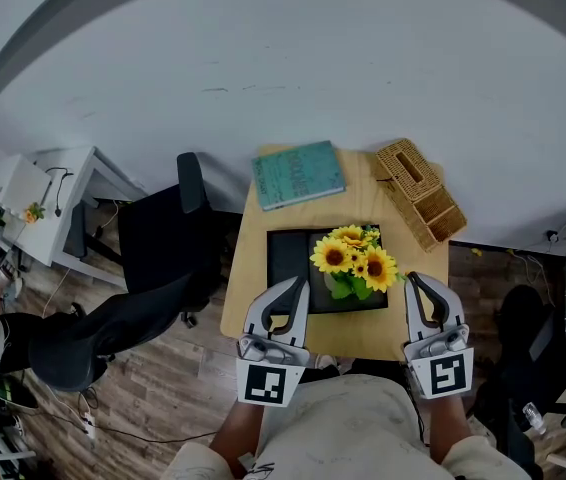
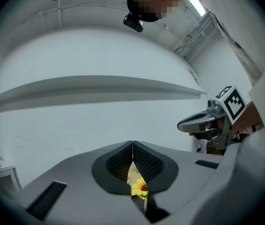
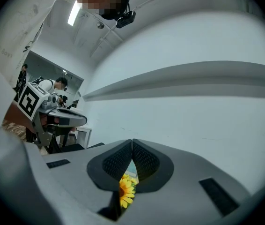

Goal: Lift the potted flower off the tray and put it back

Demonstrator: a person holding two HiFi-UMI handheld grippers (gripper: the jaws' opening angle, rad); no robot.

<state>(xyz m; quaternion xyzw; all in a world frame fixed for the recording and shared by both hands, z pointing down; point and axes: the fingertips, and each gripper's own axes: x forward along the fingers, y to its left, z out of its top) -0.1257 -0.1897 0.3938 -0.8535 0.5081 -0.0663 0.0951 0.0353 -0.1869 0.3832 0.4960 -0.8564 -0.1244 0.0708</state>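
Soft, even room light, shadows faint. A ceiling strip light [image 2: 193,4] glares at one o'clock in the left gripper view. Fisheye bends every edge; corners fall to black.

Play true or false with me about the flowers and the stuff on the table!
1. The potted sunflowers stand on the black tray. True.
2. The left tool is holding the pot. False: it is shut on nothing, beside the flowers.
3. The teal book lies on the tray. False: it lies on the table, behind the tray.
4. The right tool is shut. True.
5. A wicker box sits at the table's far right corner. True.
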